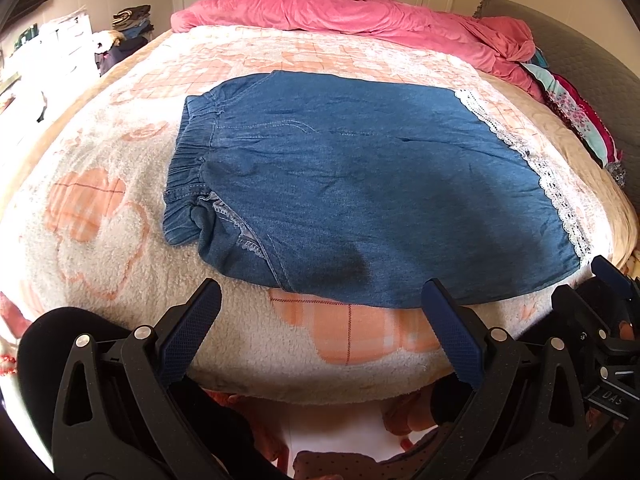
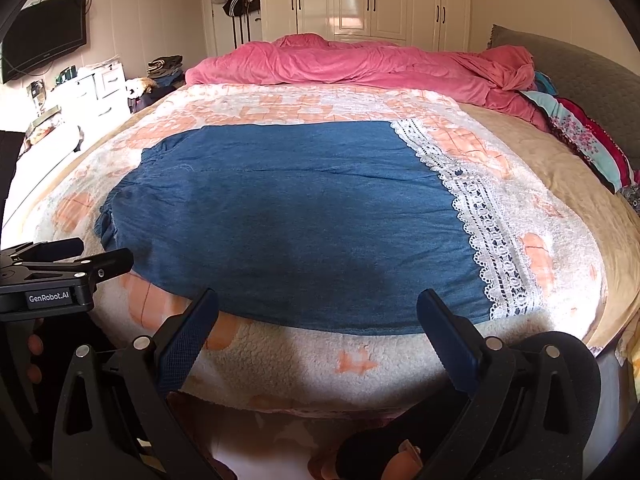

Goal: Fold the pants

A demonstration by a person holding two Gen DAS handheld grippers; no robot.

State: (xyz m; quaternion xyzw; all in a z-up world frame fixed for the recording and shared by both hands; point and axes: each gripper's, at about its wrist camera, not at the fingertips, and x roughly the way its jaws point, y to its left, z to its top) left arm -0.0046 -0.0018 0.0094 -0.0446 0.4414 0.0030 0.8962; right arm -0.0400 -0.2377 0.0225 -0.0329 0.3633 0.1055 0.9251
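Note:
Blue denim pants (image 1: 360, 184) with a gathered elastic waistband (image 1: 188, 164) on the left and a white lace hem (image 1: 552, 184) on the right lie flat, folded lengthwise, on the fleece blanket (image 1: 100, 216). My left gripper (image 1: 320, 300) is open and empty at the pants' near edge. In the right wrist view the pants (image 2: 288, 216) and their lace hem (image 2: 484, 224) fill the middle. My right gripper (image 2: 318, 308) is open and empty, just short of the near edge. The left gripper's body (image 2: 60, 276) shows at the left there.
A pink duvet (image 2: 360, 64) is bunched at the far side of the bed. Patterned pillows (image 2: 592, 140) and a grey headboard (image 2: 580, 68) are on the right. White wardrobes (image 2: 360, 0), a TV (image 2: 44, 36) and drawers (image 2: 96, 88) line the walls.

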